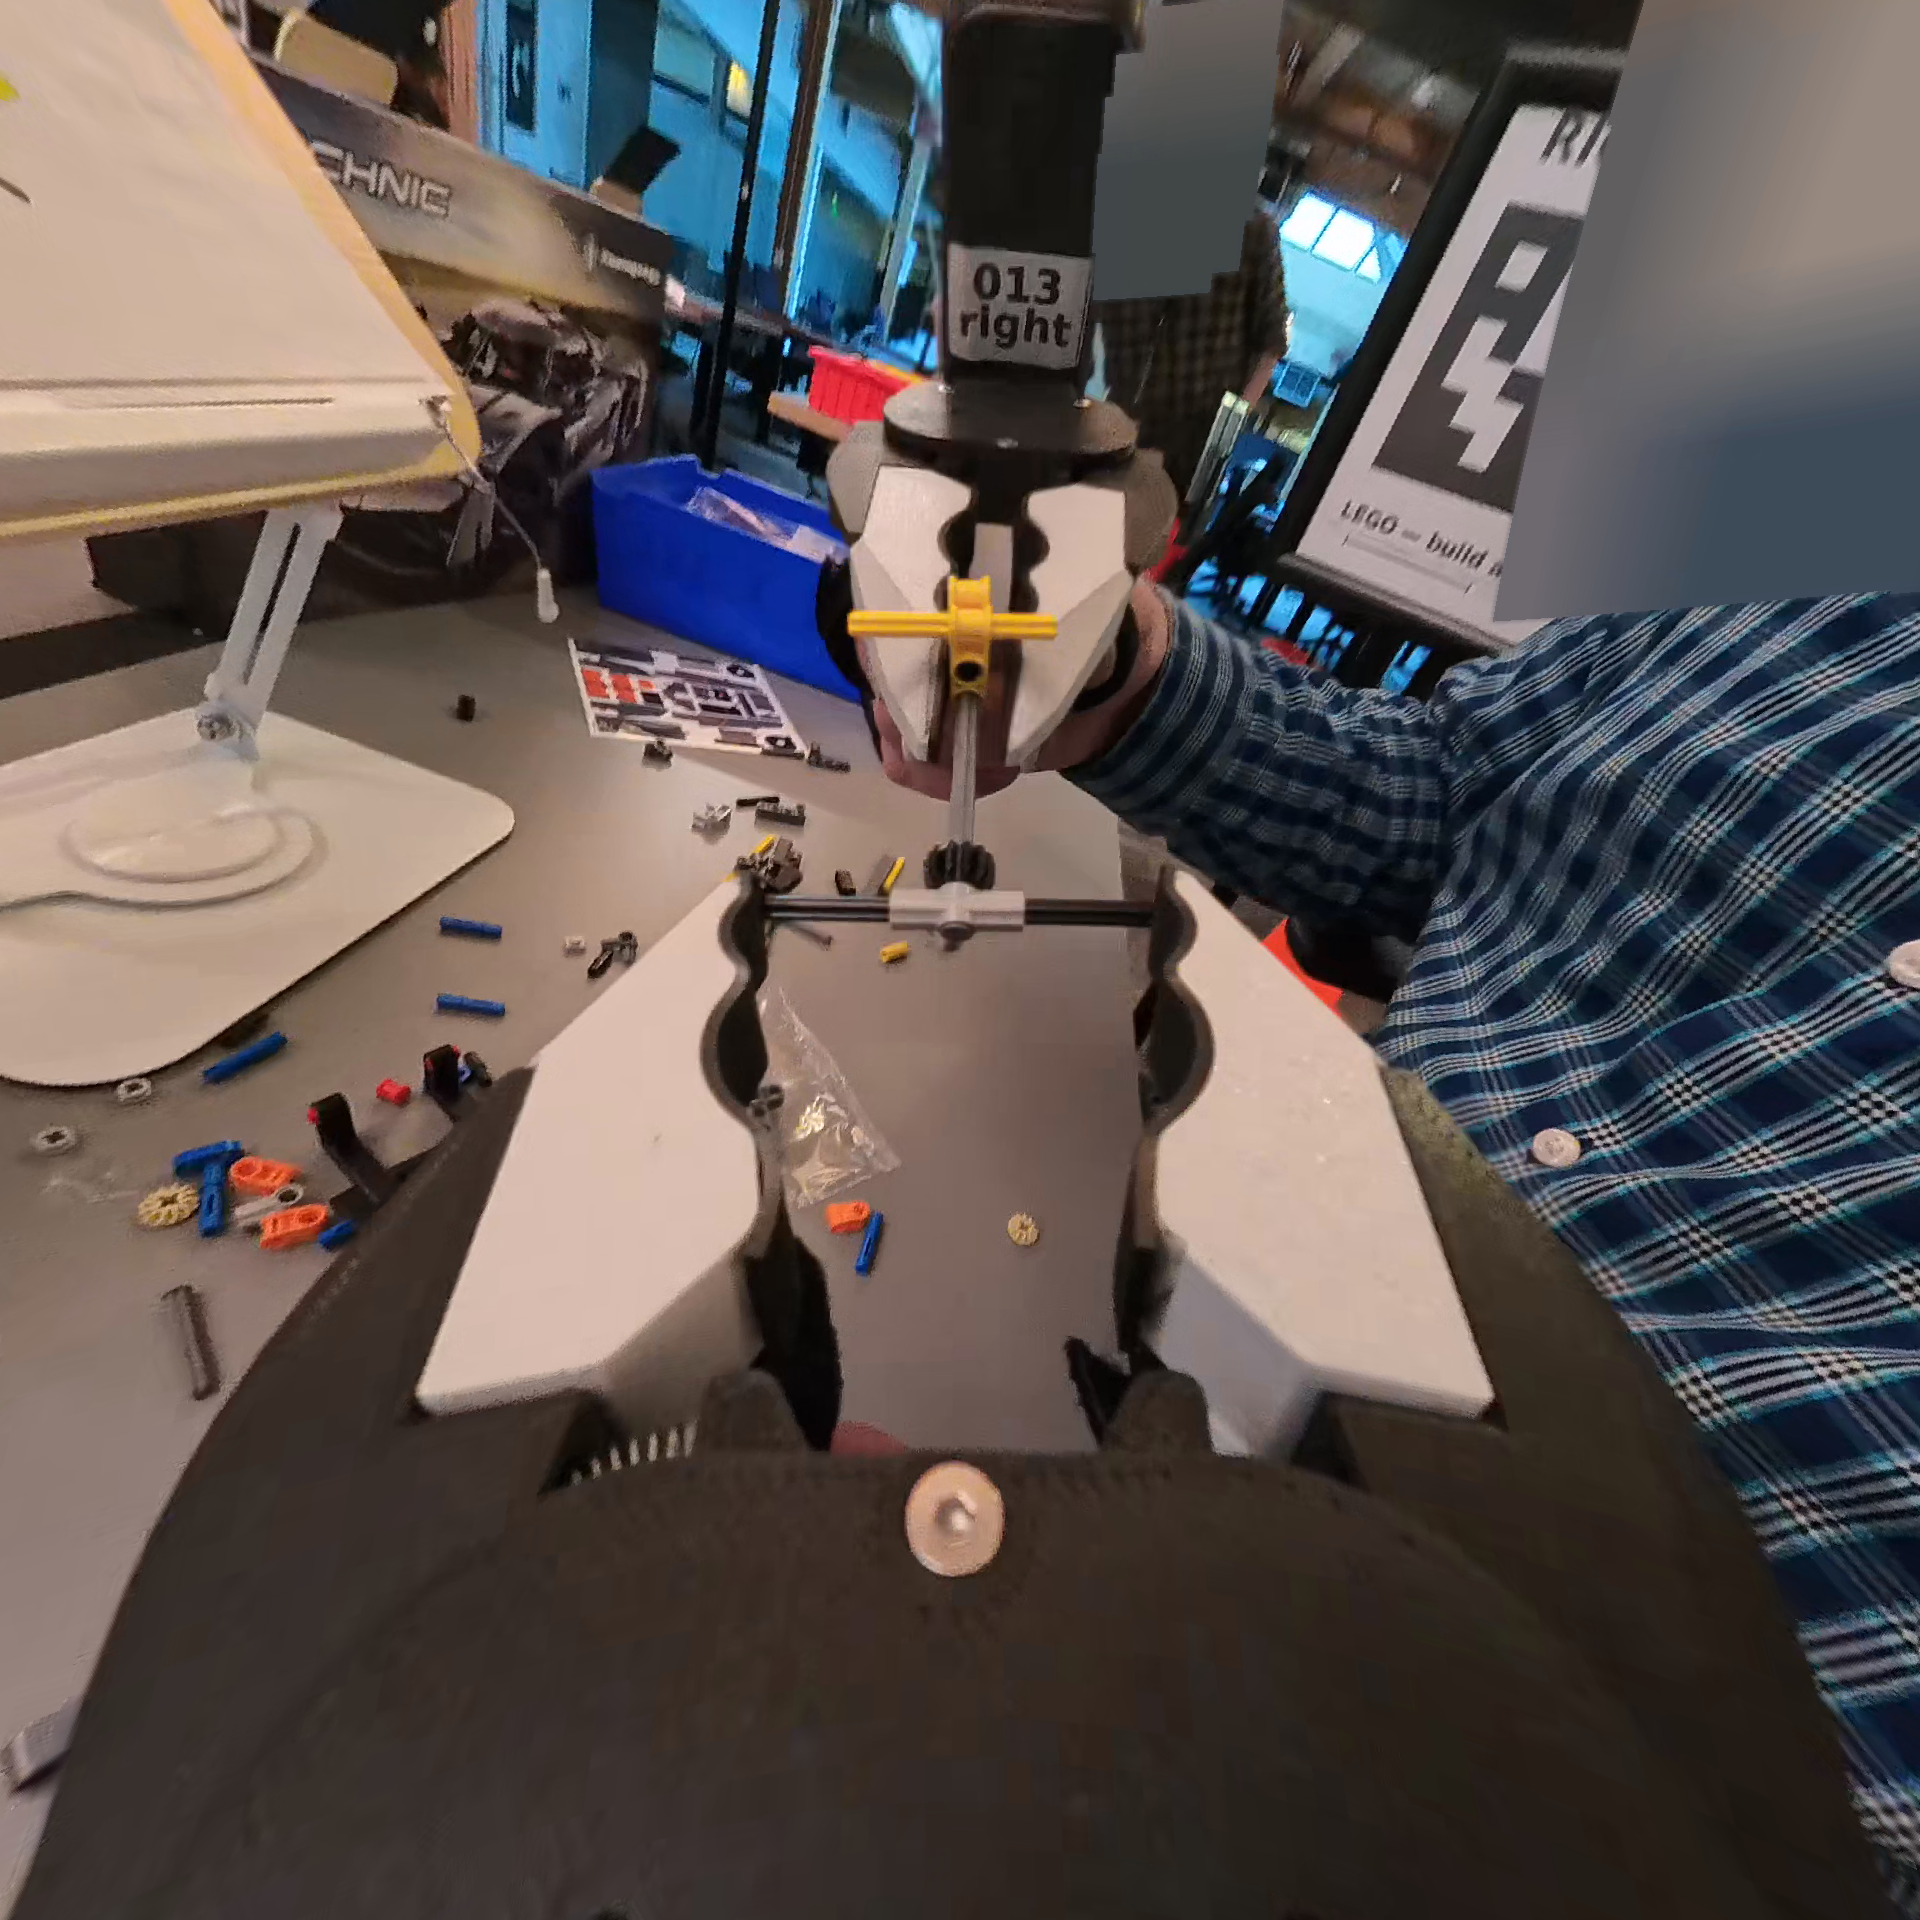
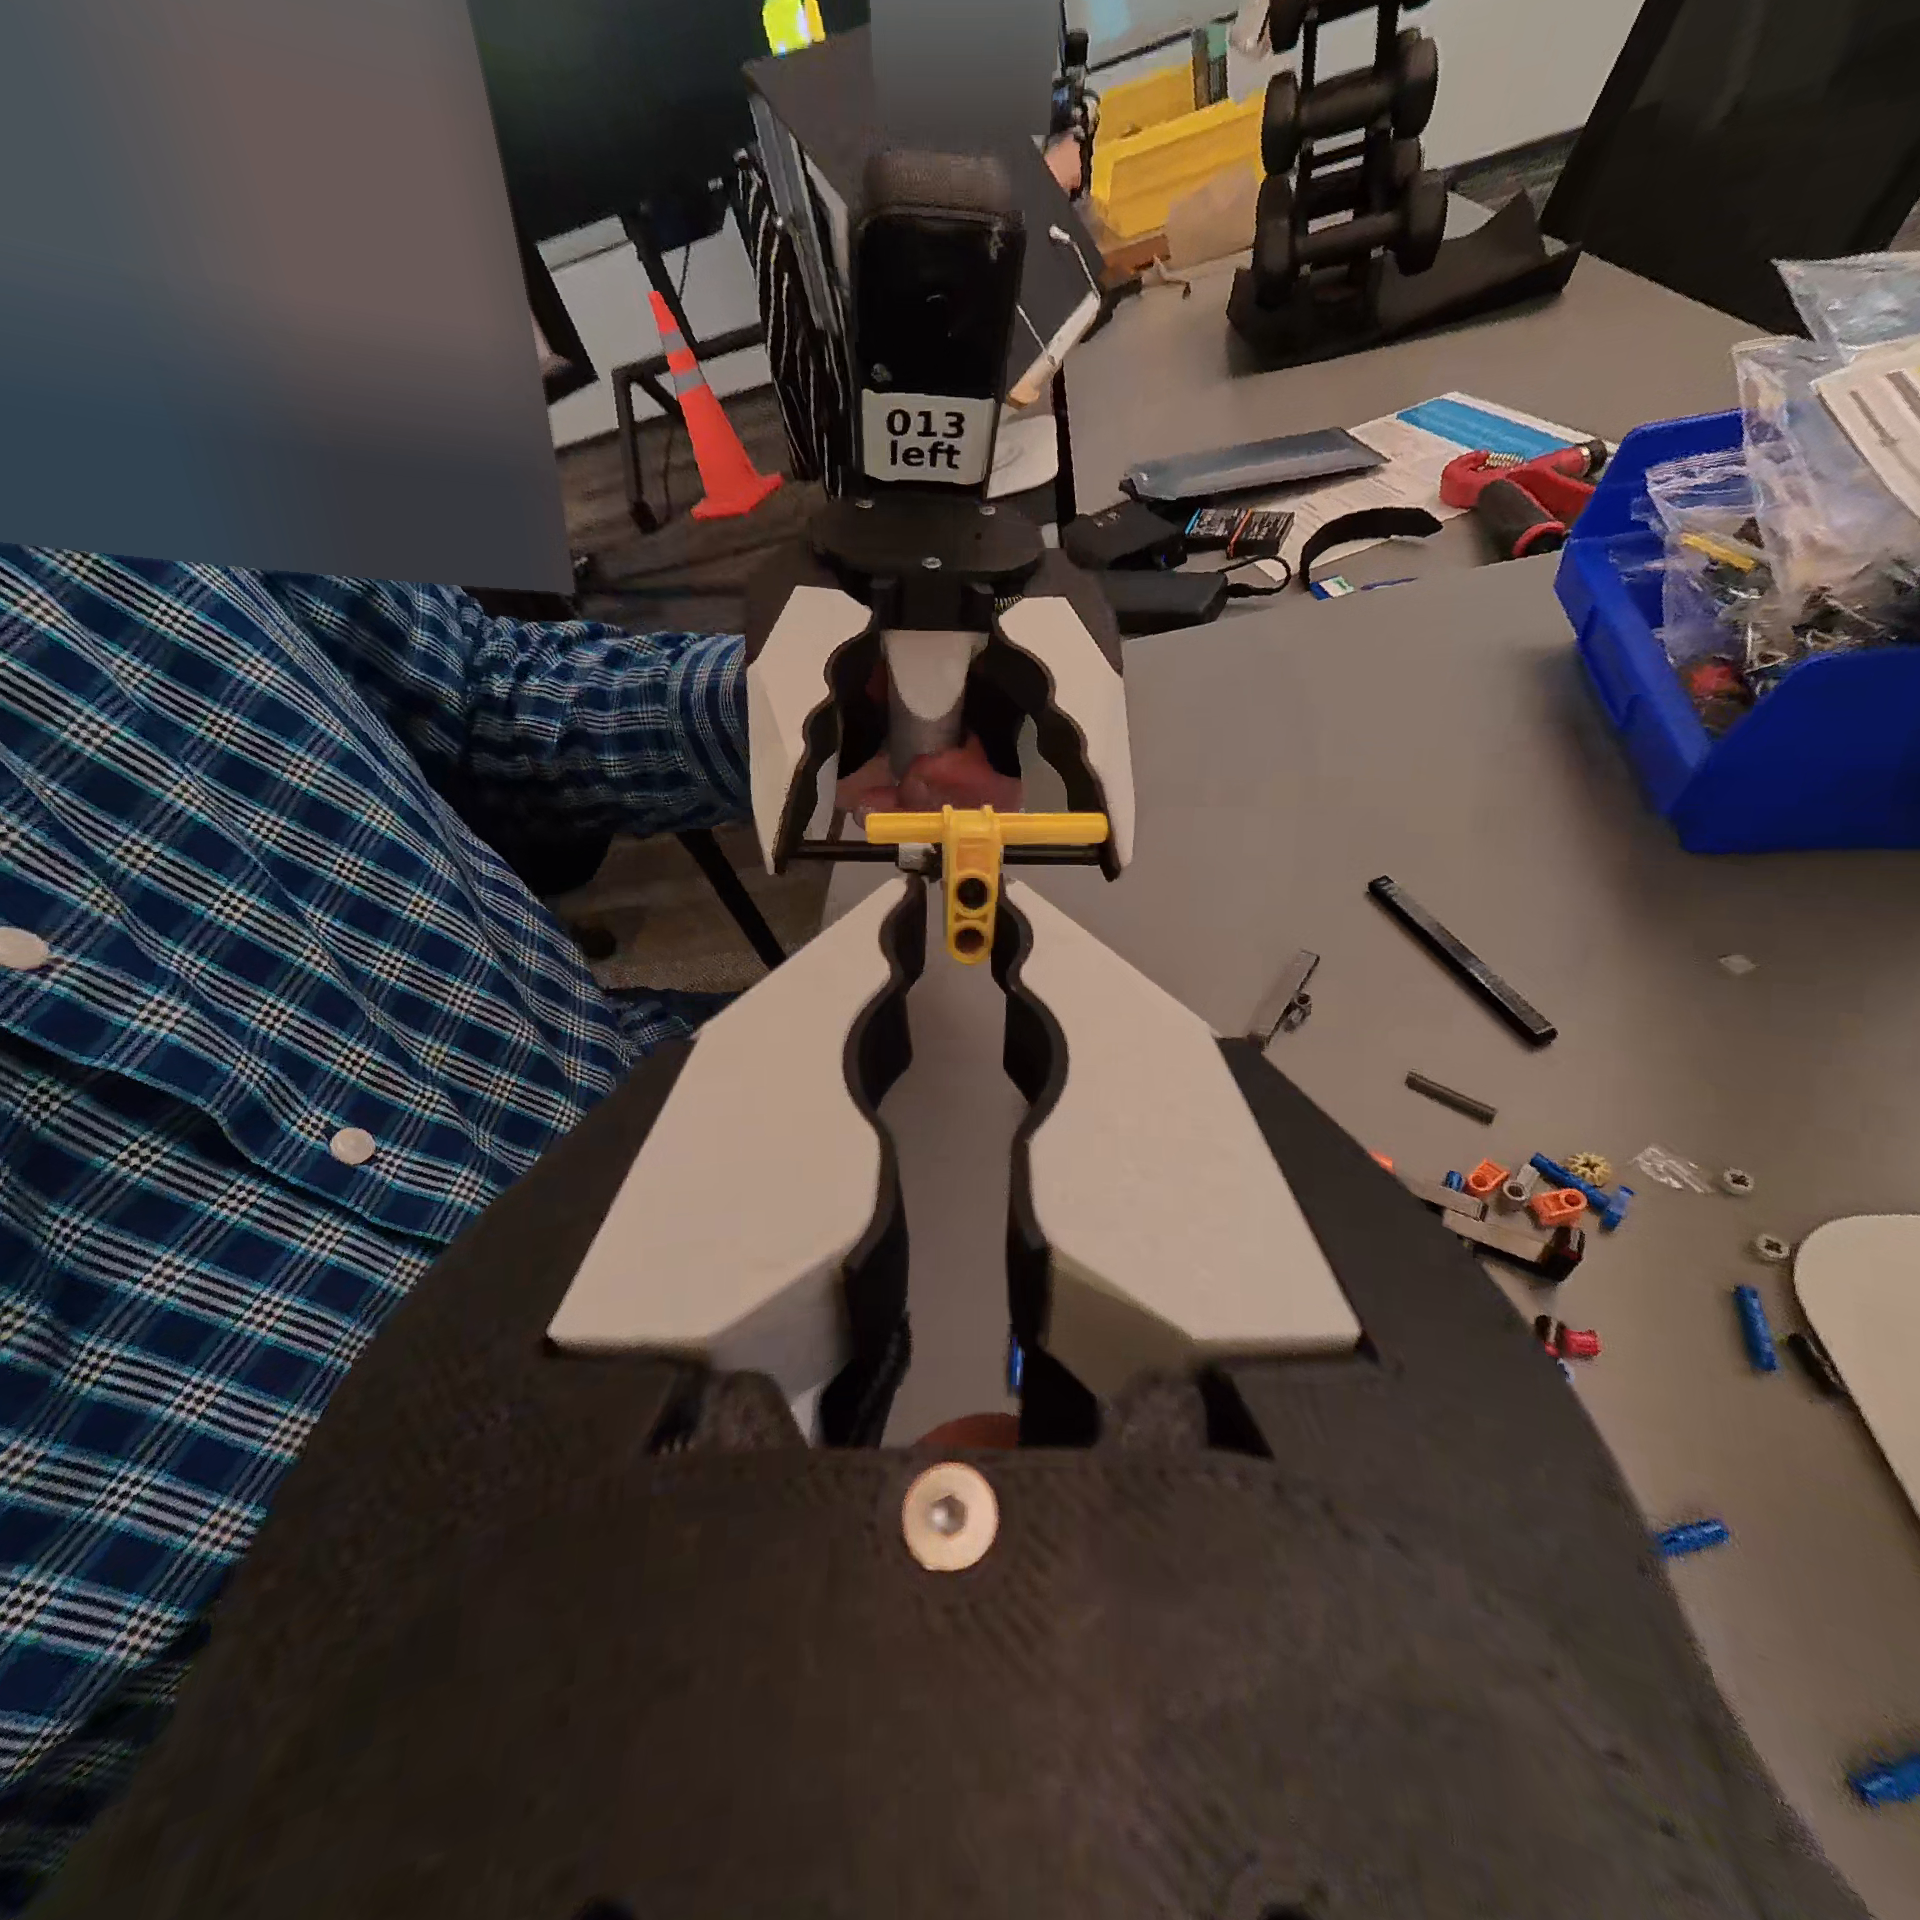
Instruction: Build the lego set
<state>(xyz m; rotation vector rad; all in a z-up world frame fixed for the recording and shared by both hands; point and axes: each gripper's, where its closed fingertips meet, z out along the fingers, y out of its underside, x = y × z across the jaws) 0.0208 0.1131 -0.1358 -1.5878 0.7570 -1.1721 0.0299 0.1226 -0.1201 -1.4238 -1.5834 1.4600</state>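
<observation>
Left wrist view: my left gripper (image 1: 951, 914) clamped on black axle (image 1: 831, 907) spanning fingertips, grey connector (image 1: 956, 911) at mid-span. Right gripper (image 1: 971, 717) faces me just beyond, pinching yellow connector (image 1: 968, 644); grey axle (image 1: 964, 769) runs from it toward grey connector.

Right wrist view: my right gripper (image 2: 971, 914) closed on yellow connector (image 2: 971, 894) at tips. Left gripper (image 2: 940, 857) directly ahead, black axle across its tips. Loose pieces (image 2: 1527, 1205) on table (image 2: 1351, 779) off to right.

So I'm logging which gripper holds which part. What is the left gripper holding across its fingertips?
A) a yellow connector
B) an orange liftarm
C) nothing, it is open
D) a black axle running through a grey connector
D: in the left wrist view the left gripper has the black axle spanning its fingertips, with the grey connector at mid-length; the yellow connector sits in the right gripper.
</observation>
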